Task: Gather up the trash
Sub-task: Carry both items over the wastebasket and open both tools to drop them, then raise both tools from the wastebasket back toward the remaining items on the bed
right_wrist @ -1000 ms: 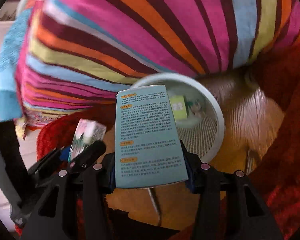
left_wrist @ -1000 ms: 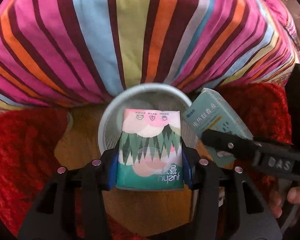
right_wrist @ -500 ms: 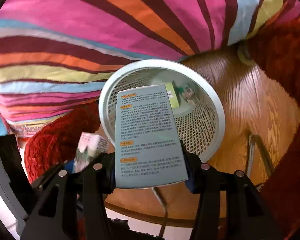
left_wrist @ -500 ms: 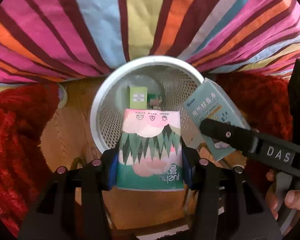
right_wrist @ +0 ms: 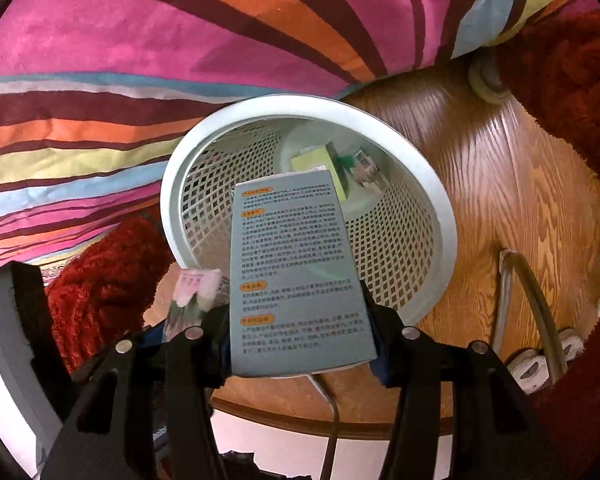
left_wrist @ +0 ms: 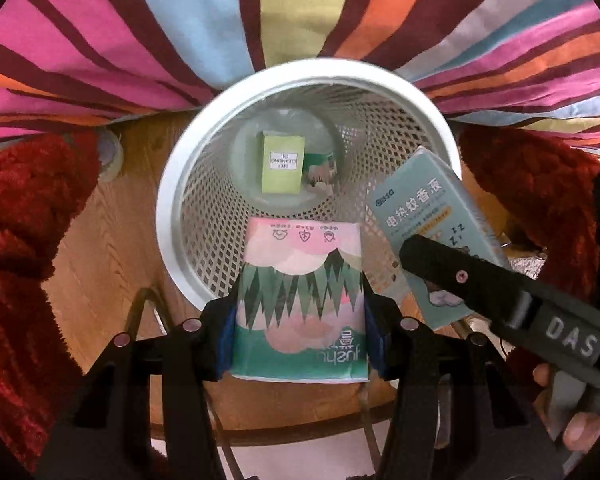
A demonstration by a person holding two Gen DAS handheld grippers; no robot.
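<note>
Left wrist: wood floor, striped bedding, red rug, L hand-held gripper pinching tissue pack, R hand-held gripper pinching box.

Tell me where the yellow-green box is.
In the left wrist view, the yellow-green box lies at the bottom of the white mesh bin, beside a small green packet.

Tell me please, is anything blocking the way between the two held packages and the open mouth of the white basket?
Nothing visible does. The tissue pack and the blue box hang over the white basket; only two small packages lie at its bottom.
</note>
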